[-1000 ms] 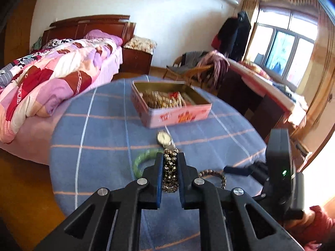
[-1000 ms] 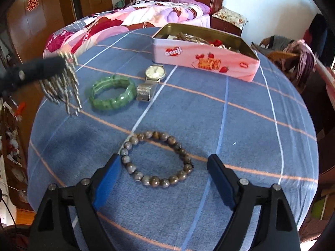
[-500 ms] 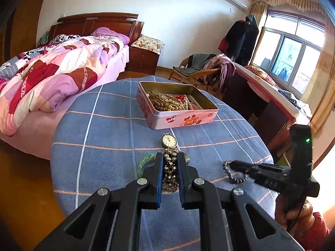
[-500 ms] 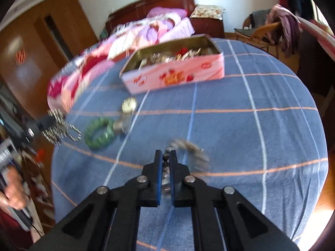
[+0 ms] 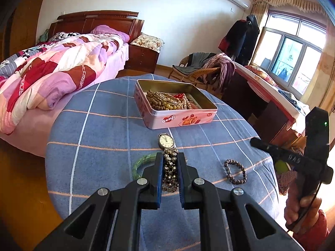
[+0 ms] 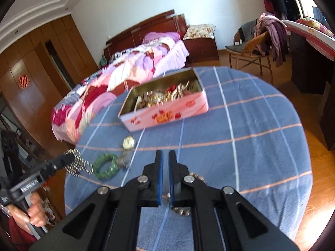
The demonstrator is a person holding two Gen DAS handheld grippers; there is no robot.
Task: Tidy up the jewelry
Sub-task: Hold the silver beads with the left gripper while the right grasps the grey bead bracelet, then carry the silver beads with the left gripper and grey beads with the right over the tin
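Bedroom setting: a round surface (image 5: 100,129) under a blue checked cloth stands beside a bed (image 5: 52,67) with a patchwork quilt.

Left wrist view. Left tongs (image 5: 170,163) are clenched on a silver bead chain (image 5: 170,171), which hangs between the blue pads above the cloth. Just ahead of the tips lies a wristwatch (image 5: 166,141), face up. A green bangle (image 5: 142,164) lies just left of the tips, partly hidden by the left finger. A brown bead bracelet (image 5: 235,171) lies on the cloth to the right of the tips. Farther ahead stands a pink open tin (image 5: 178,121) holding assorted beads and chains. Right tongs (image 5: 257,142) enter from the right edge, held in a hand (image 5: 301,211).

Right wrist view (slightly blurred). Right tongs (image 6: 163,156) are nearly closed, with only a narrow gap between the pads and nothing between them. The brown bead bracelet (image 6: 184,211) lies on the cloth beneath the fingers, mostly hidden. The green bangle (image 6: 105,166) and wristwatch (image 6: 128,143) lie ahead and to the left; the pink open tin (image 6: 165,113) stands farther ahead. At far left, the left tongs (image 6: 69,160) hold the silver bead chain (image 6: 80,165) dangling.
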